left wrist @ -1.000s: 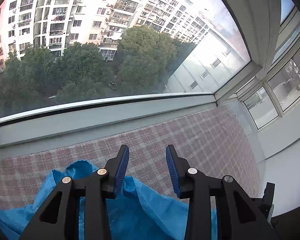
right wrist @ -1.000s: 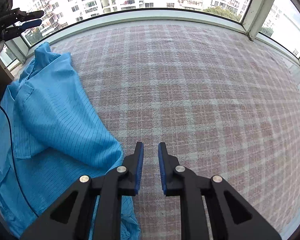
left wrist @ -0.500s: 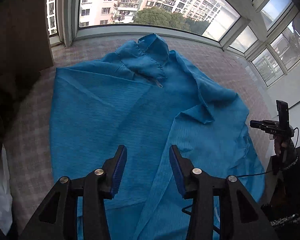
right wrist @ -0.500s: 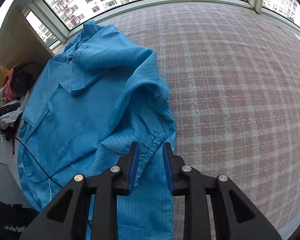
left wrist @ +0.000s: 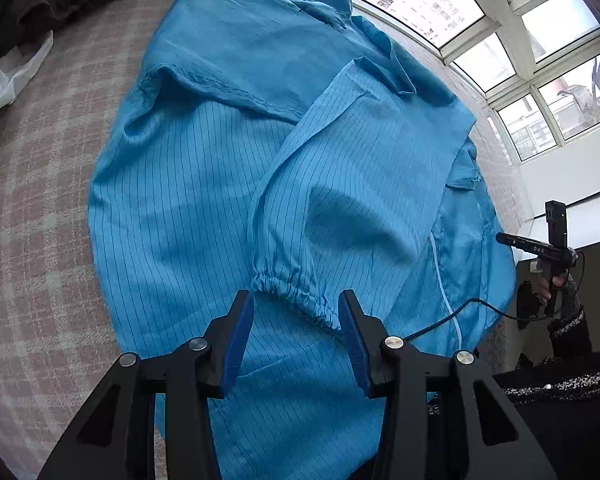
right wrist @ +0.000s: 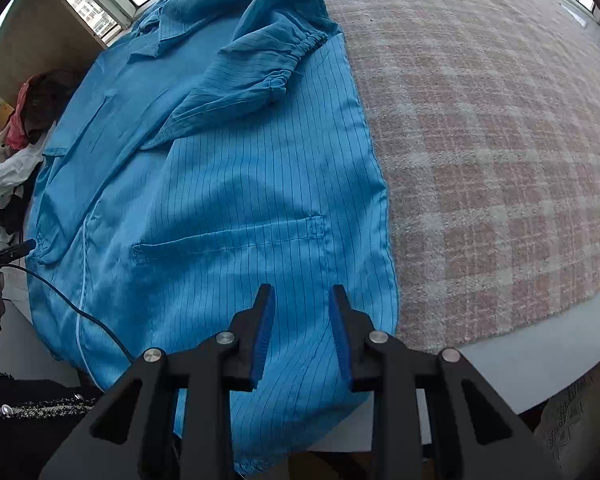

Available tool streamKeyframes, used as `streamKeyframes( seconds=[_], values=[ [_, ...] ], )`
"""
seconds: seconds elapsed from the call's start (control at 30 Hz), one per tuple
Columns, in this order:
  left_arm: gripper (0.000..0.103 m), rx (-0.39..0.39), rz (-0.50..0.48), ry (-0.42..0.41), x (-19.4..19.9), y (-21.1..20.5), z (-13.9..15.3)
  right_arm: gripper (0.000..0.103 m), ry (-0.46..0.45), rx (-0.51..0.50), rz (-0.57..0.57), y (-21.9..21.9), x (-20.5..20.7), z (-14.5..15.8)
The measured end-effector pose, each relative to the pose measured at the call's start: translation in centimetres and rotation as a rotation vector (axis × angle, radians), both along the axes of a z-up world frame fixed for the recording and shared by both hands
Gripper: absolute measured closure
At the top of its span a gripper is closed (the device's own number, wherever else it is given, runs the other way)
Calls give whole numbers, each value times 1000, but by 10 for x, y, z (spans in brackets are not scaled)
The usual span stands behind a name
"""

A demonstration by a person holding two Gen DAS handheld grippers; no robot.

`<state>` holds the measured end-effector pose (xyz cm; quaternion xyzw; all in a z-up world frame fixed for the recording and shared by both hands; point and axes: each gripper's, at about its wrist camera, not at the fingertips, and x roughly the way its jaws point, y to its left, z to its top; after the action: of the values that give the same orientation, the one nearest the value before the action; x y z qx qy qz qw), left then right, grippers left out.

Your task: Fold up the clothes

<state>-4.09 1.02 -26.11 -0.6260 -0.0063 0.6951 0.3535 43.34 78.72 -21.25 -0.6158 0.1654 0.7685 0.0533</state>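
So, blue coat (left wrist: 188, 216) flat on plaid surface (right wrist: 500, 140), sleeve (left wrist: 360, 184) folded inward to narrow it. My left gripper (left wrist: 296, 336) jaws open, empty, at cuff (left wrist: 296, 292); right gripper (right wrist: 300, 328) jaws open, empty, over near hem.

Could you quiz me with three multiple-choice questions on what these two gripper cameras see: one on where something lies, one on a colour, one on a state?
1. Where does the gathered sleeve cuff lie?
A. On top of the garment's body
B. Hanging off the table edge
C. On the bare plaid cloth

2. What colour is the garment?
A. White
B. Red
C. Blue with thin dark stripes

3. How do the left gripper and right gripper stand?
A. Both open, holding nothing
B. Both clamped on cloth
C. Left clamped on the cuff, right open

Answers:
1 A: the sleeve is folded inward, its cuff resting on the striped body.
2 C: both views show blue fabric with fine dark lines on the plaid cloth.
3 A: a clear gap shows between each pair of blue pads, with no cloth pinched.
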Motion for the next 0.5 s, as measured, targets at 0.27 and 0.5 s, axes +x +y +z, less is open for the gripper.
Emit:
streamKeyframes(
  seconds=[0.27,0.5],
  values=[
    [61,9,22,22,29,-26,2,74,55,66,-2,-16,-2,48],
    [61,41,-65,182,-4,7,54,62,259,129,95,-39,-86,118]
  ],
)
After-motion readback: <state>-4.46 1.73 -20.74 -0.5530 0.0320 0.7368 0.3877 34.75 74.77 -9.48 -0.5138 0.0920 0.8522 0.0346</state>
